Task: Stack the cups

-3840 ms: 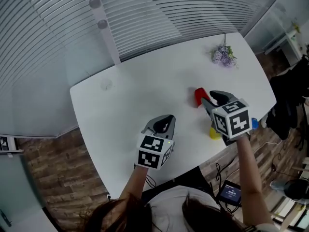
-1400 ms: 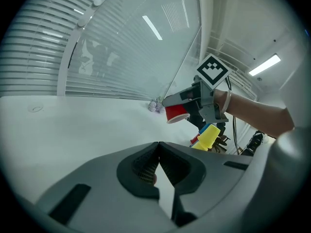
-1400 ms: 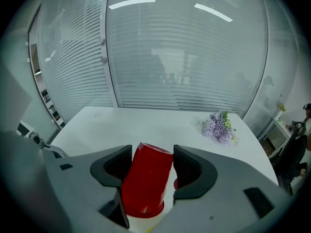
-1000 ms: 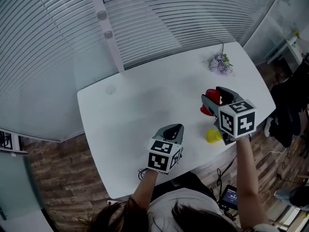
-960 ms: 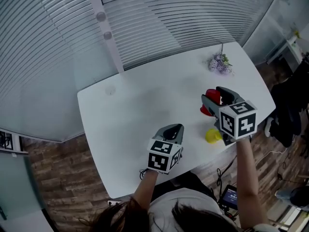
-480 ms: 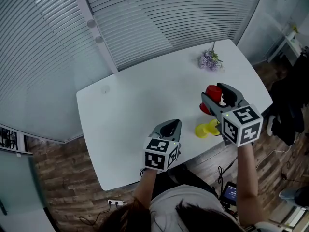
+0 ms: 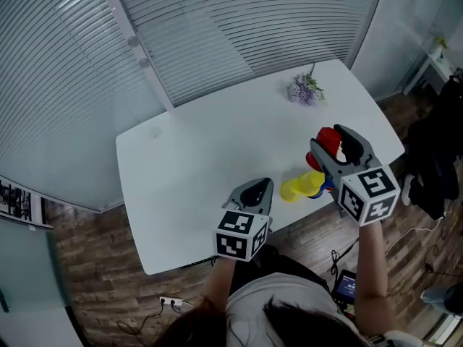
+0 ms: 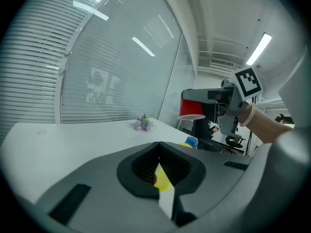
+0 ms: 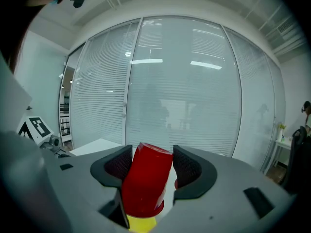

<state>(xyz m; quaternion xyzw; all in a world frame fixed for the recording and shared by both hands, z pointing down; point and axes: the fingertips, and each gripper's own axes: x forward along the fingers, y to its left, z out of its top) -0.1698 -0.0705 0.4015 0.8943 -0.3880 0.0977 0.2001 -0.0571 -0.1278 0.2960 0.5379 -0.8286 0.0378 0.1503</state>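
My right gripper (image 7: pixel 335 143) is shut on a red cup (image 7: pixel 327 140), held upside down above the white table (image 7: pixel 188 143) near its right front edge. In the right gripper view the red cup (image 9: pixel 144 181) fills the gap between the jaws, tilted a little. Below it a yellow cup (image 7: pixel 299 185) lies on the table, with a blue cup (image 7: pixel 329 187) mostly hidden behind it. My left gripper (image 7: pixel 252 189) hovers shut and empty to the left of the yellow cup (image 8: pixel 163 181). From the left gripper view the red cup (image 8: pixel 193 105) hangs in the air at the right.
A small bunch of purple flowers (image 7: pixel 303 90) lies at the table's far right. Window blinds run behind the table. A dark chair and office clutter stand past the right edge. Wooden floor shows around the table.
The right gripper has risen with the red cup, which now hangs clear above the yellow cup. The left gripper has also lifted a little, still shut.
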